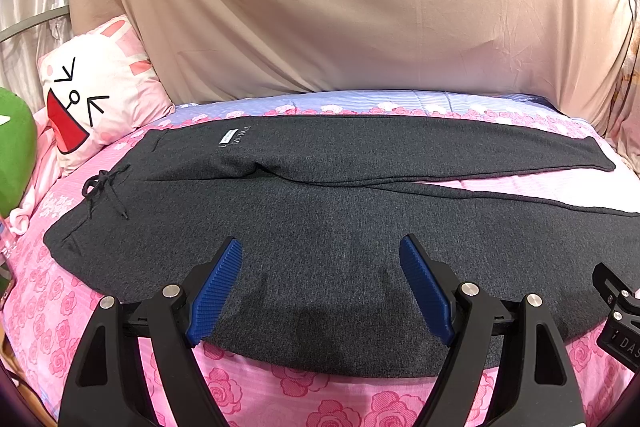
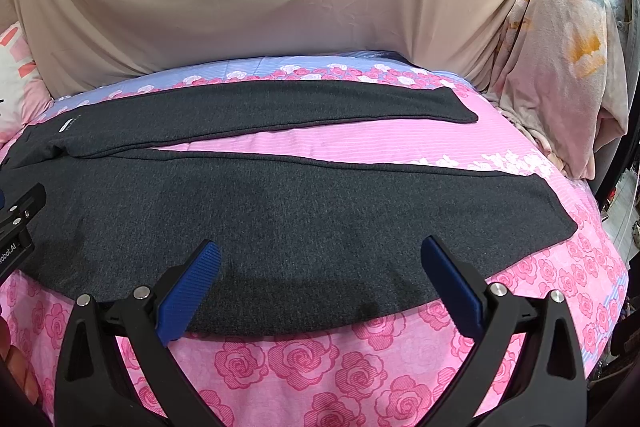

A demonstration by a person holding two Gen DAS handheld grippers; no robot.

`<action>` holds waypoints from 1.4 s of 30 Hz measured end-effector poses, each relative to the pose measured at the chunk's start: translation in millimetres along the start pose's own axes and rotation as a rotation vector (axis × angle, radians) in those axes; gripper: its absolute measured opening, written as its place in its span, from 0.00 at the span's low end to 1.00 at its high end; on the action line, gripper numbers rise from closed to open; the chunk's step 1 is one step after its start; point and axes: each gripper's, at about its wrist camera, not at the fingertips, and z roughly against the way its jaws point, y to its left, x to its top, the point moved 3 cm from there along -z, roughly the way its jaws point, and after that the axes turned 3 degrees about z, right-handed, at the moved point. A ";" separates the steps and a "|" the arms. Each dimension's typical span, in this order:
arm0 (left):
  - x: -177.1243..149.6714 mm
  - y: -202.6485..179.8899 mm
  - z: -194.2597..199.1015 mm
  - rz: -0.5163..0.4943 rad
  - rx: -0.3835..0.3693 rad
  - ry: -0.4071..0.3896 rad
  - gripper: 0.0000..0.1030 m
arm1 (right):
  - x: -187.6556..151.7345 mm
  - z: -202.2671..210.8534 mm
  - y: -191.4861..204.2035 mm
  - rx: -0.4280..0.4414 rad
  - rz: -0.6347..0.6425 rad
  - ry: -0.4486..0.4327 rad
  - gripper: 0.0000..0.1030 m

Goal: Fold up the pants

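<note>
Dark grey pants [image 1: 320, 211] lie flat across a pink rose-print bed, waistband and drawstring [image 1: 102, 187] at the left, both legs stretching right. The legs part in a narrow V, seen in the right wrist view on the pants [image 2: 280, 211]. My left gripper [image 1: 322, 247] hovers open over the near leg's upper part, blue pads wide apart, nothing between them. My right gripper [image 2: 322, 251] is open above the near leg's lower part, close to the near edge. Neither gripper's pads press on the cloth.
A beige sheet [image 1: 340, 7] hangs behind the bed. A white cartoon pillow [image 1: 96, 95] and a green plush [image 1: 14, 151] sit at the left. A pale blanket [image 2: 560, 47] is bunched at the right. The bedspread [image 2: 300, 359] shows bare in front of the pants.
</note>
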 end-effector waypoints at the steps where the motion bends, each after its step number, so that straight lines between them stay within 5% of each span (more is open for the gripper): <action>1: 0.1 0.1 -0.2 0.000 0.000 0.001 0.76 | -0.1 -0.1 0.0 0.000 0.000 0.001 0.96; 9: 0.1 0.5 -0.1 0.001 -0.001 0.000 0.76 | -0.9 -3.0 -0.3 0.012 -0.004 0.008 0.96; 15: 1.1 15.2 9.5 0.069 -0.033 -0.028 0.84 | 0.7 -1.4 -18.7 0.218 -0.060 -0.010 0.96; 22: 30.6 62.4 17.4 0.178 -0.132 0.030 0.84 | 56.4 -28.3 -118.2 0.132 0.021 -0.063 0.96; 26: 62.1 101.2 14.6 0.195 -0.056 -0.017 0.84 | 104.6 -91.1 -187.6 0.115 -0.036 0.002 0.93; 31: 98.2 146.5 -18.1 0.162 0.132 -0.019 0.85 | 145.9 -184.9 -239.5 0.121 -0.140 0.096 0.78; 42: 159.6 269.1 -177.5 0.308 0.240 0.196 0.85 | 166.3 -293.5 -242.0 0.097 -0.135 0.236 0.78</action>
